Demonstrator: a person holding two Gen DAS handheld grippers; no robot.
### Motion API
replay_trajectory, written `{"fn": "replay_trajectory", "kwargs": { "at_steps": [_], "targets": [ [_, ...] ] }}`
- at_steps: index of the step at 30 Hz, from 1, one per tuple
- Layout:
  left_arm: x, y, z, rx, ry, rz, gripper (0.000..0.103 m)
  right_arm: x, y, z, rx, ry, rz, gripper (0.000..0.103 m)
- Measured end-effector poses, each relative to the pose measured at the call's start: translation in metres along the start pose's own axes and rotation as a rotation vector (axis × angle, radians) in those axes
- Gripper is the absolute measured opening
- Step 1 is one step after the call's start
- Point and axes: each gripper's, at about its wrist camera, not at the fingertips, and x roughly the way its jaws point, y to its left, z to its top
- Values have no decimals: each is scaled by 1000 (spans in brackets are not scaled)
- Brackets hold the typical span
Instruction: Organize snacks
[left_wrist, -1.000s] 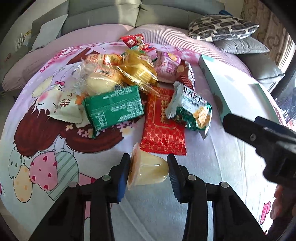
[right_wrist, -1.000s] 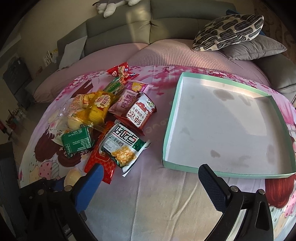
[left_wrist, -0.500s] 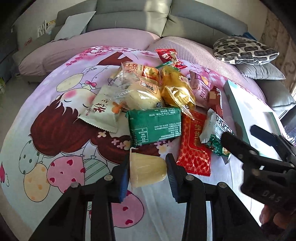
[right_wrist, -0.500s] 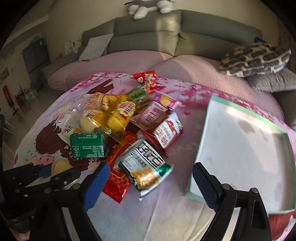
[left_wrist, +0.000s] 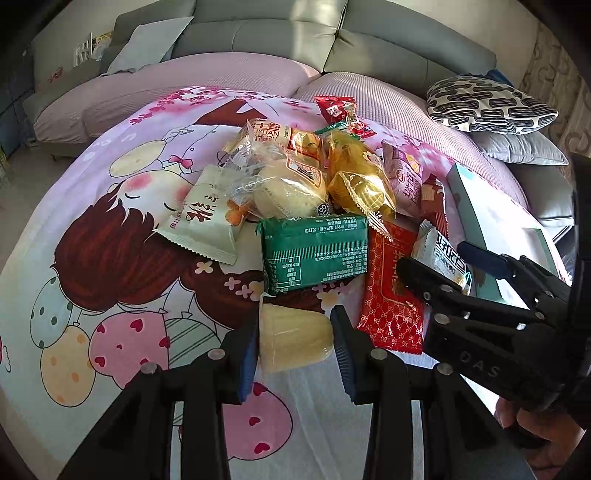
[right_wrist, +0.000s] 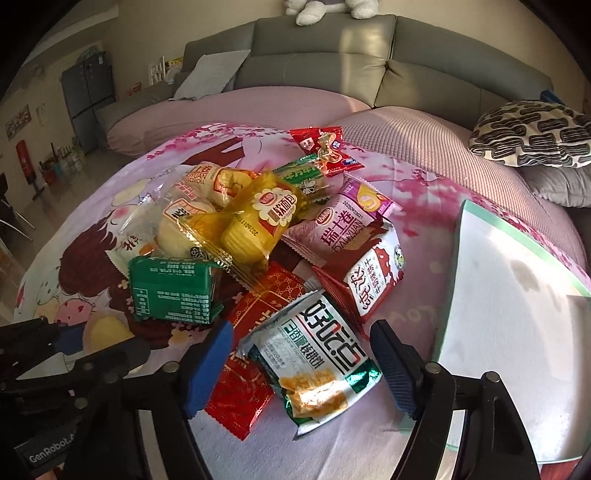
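A heap of snack packets lies on the cartoon-print cloth. My left gripper (left_wrist: 294, 341) is shut on a pale yellow jelly cup (left_wrist: 291, 341), just in front of a green packet (left_wrist: 314, 253). My right gripper (right_wrist: 301, 363) is open, its blue pads on either side of a white-and-green cracker bag (right_wrist: 317, 365) that lies partly on a red packet (right_wrist: 255, 354). The right gripper also shows in the left wrist view (left_wrist: 443, 258), over the same cracker bag. The jelly cup shows in the right wrist view (right_wrist: 105, 328) at lower left.
A shallow white tray with a mint rim (right_wrist: 458, 266) lies to the right of the heap. Yellow cake packs (right_wrist: 258, 221), a pink roll packet (right_wrist: 340, 225) and a red-and-white packet (right_wrist: 369, 280) fill the heap. A grey sofa and patterned cushion (right_wrist: 532, 134) stand behind.
My right gripper has swung left from the tray to the cracker bag and come down around it. My left gripper, still holding the jelly cup, has shifted left.
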Motion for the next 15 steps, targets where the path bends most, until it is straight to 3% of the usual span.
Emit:
{"fn": "replay_trajectory", "kwargs": {
  "at_steps": [15],
  "targets": [
    [3,2,-2,-10,12,-15,40,-5,1,-14,34,100,42,77]
  ]
}}
